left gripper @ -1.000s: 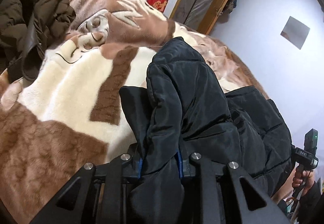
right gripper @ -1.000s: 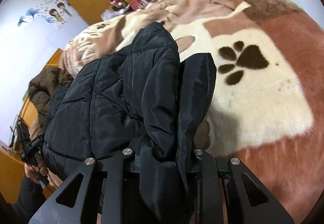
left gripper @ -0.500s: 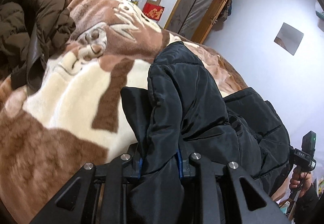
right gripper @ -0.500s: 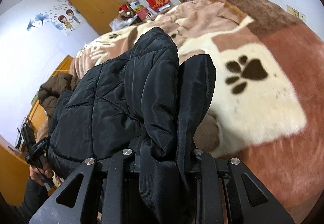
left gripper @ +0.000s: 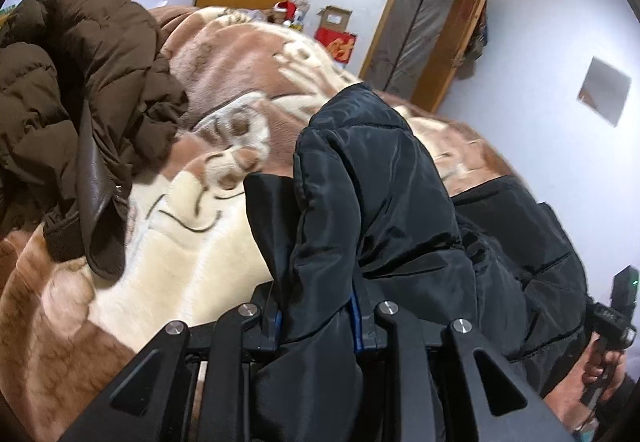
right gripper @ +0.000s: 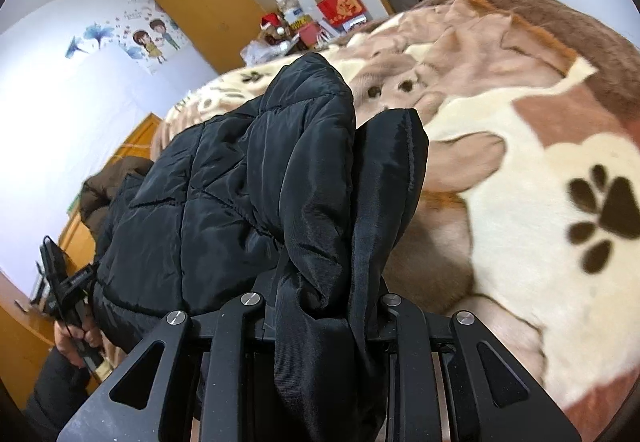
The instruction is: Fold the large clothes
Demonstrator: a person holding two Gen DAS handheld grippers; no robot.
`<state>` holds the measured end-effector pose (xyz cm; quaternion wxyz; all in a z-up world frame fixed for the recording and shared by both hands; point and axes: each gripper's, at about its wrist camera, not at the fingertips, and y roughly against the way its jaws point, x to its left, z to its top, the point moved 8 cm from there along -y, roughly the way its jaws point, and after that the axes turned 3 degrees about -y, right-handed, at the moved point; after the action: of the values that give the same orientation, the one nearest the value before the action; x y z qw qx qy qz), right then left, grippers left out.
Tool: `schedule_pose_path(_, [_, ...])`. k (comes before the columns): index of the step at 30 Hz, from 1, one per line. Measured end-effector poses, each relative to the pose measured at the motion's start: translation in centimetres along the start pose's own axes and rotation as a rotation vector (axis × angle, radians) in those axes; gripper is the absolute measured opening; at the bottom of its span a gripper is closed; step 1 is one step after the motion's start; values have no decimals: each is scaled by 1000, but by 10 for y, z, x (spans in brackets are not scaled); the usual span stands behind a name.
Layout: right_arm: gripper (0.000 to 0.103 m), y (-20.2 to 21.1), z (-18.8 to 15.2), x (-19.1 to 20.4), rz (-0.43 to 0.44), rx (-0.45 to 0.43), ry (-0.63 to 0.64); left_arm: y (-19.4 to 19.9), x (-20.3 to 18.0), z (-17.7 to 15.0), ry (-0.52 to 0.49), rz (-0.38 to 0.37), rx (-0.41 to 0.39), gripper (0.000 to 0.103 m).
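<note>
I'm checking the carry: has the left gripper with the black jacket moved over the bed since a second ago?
Yes. The left gripper, shut on the black jacket, has advanced toward the brown coat, which looms larger.

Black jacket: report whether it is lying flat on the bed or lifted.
Lifted. The black jacket is bunched in both clamped hand-held grippers, left and right, above the blanket.

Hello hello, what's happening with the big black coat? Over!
Left gripper shut on black coat. Right gripper shut on it too, coat strung between both above the blanket. Brown coat heaped at the side, not blocking.
</note>
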<state>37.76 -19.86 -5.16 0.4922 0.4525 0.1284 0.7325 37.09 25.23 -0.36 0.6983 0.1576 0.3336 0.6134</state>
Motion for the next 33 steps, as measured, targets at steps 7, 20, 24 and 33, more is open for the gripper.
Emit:
schedule_pose_path(7, [45,-62,-47,-53,-111,160,-114,-84,56,-71,108,91,163,32])
schedule_pose_path(20, [58,22,-20,-45,-211,-18,-41,-26,76,-62,167,140,59,43])
schedule_pose_path(24, [58,13,-18,-19,-220,0,69,-16,56,-46,152,121,7,43])
schedule_pose_path(33, [56,-32,-34,-35,-293,129,102,-71,28,-70,44,168,132,43])
